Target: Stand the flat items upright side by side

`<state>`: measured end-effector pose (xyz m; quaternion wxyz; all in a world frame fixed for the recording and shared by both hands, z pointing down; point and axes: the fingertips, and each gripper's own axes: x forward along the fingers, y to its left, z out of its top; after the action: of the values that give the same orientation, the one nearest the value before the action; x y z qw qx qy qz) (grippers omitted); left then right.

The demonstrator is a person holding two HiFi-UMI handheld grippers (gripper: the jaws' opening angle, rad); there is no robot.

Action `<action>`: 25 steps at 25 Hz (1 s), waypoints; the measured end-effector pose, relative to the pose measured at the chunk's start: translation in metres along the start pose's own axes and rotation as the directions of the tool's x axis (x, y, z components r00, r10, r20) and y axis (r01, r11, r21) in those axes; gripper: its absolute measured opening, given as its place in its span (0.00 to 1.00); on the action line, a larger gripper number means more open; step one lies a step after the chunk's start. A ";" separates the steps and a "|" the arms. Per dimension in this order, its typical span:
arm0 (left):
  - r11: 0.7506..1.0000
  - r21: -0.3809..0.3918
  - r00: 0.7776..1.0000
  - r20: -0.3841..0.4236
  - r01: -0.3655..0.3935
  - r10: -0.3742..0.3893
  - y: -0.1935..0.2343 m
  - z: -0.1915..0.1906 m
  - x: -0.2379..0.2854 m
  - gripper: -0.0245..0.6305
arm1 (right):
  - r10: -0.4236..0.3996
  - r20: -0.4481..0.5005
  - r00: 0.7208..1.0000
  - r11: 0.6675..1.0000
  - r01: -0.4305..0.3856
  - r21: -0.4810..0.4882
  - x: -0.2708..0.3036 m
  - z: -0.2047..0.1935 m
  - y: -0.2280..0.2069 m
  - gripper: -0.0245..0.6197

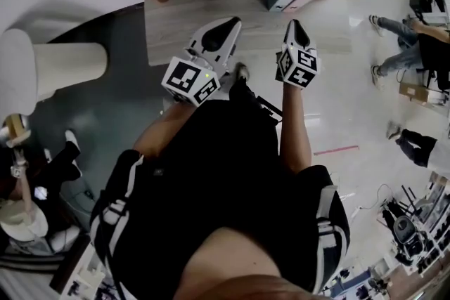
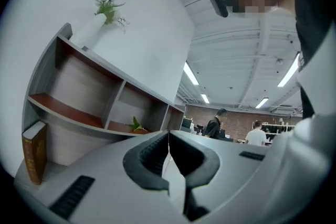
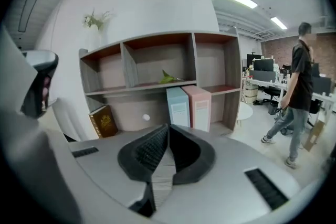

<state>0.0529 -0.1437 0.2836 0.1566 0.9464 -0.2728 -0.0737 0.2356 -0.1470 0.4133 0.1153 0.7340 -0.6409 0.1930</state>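
Both grippers are held up in front of a wooden shelf unit [image 3: 193, 63] with white-grey frames and reddish boards. The left gripper [image 2: 168, 135] has its 2 jaws pressed fully together, and nothing is between them. The right gripper [image 3: 168, 128] is the same: its dark ribbed pads meet along the whole length, and it holds nothing. In the head view the 2 grippers are side by side, each with its marker cube toward the person, and both point at the shelf unit. The flat items are in the bottom row of the shelf unit. A blue box file [image 3: 178, 107] and a pink box file [image 3: 200, 107] stand upright there, touching each other side by side, with the pink one on the right. A brown book [image 3: 104, 121] with a gold ornament on the cover stands well apart from them, in the compartment at the far left; it seems to lean a little, but the wide lens bends the picture and I cannot be sure. A small green object [image 3: 167, 78] lies on the board above the files. A white vase [image 3: 94, 29] with thin sprigs stands on top of the shelf unit. On the right, a person [image 3: 297, 93] in dark shirt and jeans stands on the pale floor [image 3: 262, 128].
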 end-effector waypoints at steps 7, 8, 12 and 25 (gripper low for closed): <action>0.999 0.040 0.999 0.031 0.020 -0.022 -0.011 0.016 -0.015 0.08 | 0.086 0.135 0.987 0.995 -0.091 0.034 -0.086 0.039 0.039 0.08; 0.999 0.043 0.999 0.030 0.022 -0.023 -0.011 0.015 -0.017 0.08 | 0.094 0.144 0.985 0.994 -0.100 0.032 -0.094 0.041 0.044 0.08; 0.999 0.044 0.999 0.021 0.028 -0.029 -0.011 0.011 -0.022 0.08 | 0.099 0.156 0.983 0.994 -0.105 0.025 -0.106 0.040 0.050 0.08; 0.998 0.055 0.999 0.024 0.031 -0.033 -0.005 0.015 -0.024 0.08 | 0.088 0.173 0.981 0.996 -0.092 0.015 -0.101 0.047 0.054 0.08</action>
<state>0.0314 -0.1308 0.2691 0.1262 0.9535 -0.2615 -0.0804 0.1783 -0.0841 0.3227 0.0422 0.7195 -0.6787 0.1412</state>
